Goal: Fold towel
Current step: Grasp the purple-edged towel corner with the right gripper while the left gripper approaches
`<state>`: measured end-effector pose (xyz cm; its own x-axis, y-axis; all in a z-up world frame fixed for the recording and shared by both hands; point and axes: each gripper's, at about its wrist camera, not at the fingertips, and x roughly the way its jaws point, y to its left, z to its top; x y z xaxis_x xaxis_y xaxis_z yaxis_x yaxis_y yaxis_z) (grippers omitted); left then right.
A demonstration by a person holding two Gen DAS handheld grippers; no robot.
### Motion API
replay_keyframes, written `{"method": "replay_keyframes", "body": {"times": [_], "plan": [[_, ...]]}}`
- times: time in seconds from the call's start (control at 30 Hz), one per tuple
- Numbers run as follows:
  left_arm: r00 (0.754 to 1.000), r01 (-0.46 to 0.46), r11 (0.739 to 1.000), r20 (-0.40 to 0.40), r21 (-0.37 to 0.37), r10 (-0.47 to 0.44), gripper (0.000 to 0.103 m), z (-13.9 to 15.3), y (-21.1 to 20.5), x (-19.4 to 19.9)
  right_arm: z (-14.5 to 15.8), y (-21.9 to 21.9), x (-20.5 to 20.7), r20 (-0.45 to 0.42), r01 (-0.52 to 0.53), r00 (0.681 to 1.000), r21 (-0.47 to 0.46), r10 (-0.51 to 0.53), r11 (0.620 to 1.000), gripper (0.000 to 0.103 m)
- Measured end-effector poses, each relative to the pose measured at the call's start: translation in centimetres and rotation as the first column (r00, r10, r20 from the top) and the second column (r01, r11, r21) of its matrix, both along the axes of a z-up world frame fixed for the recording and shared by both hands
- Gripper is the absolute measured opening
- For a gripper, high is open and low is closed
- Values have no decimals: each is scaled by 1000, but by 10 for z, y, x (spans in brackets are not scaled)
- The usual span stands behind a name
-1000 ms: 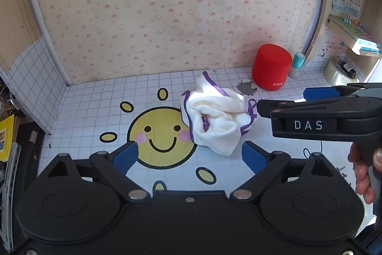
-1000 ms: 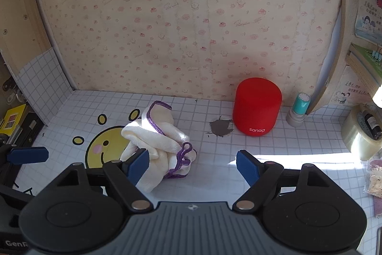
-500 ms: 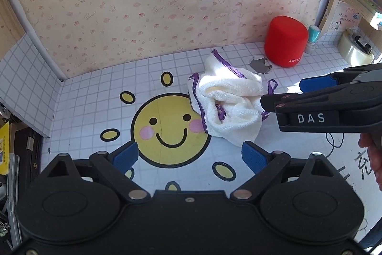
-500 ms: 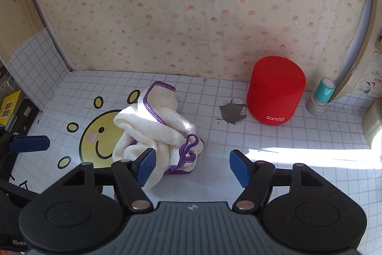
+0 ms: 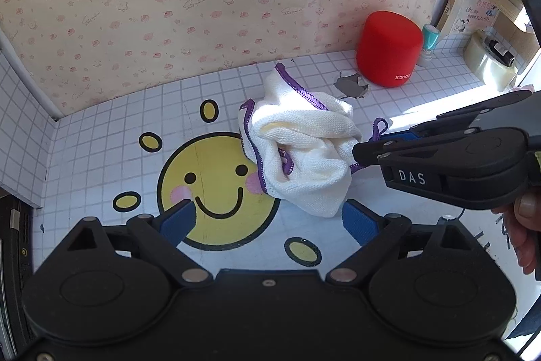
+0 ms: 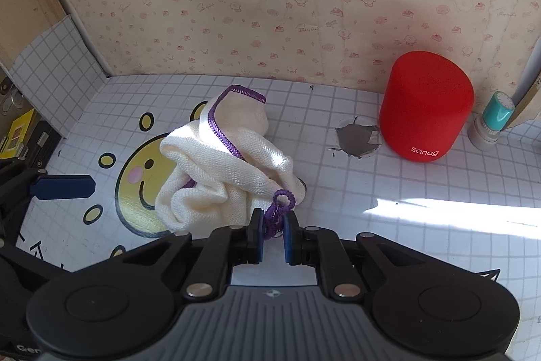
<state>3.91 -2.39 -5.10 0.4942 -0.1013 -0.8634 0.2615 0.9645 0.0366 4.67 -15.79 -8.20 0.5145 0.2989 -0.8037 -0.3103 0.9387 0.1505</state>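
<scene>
Right gripper [image 6: 272,235] now clamped on towel [image 6: 219,178] corner; left gripper [image 5: 267,222] apart as before.

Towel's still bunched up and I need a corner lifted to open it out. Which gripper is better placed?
Right. The right gripper has its jaws nearly shut around the towel's purple hem by the loop. The left gripper is wide open, short of the cloth, over the smiley sticker.
</scene>
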Motion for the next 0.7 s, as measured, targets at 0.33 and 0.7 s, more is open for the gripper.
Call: {"method": "replay_keyframes", "body": {"times": [0.33,0.7], "plan": [[999,33,998,23,-58,-32,94,-9,-2,0,9,-3,-6,39,-1,999,9,0,1000,7],[995,91,994,45,-58,-89,83,-17,-12,6,14,-7,-11,44,3,999,1,-3,1000,7]]}}
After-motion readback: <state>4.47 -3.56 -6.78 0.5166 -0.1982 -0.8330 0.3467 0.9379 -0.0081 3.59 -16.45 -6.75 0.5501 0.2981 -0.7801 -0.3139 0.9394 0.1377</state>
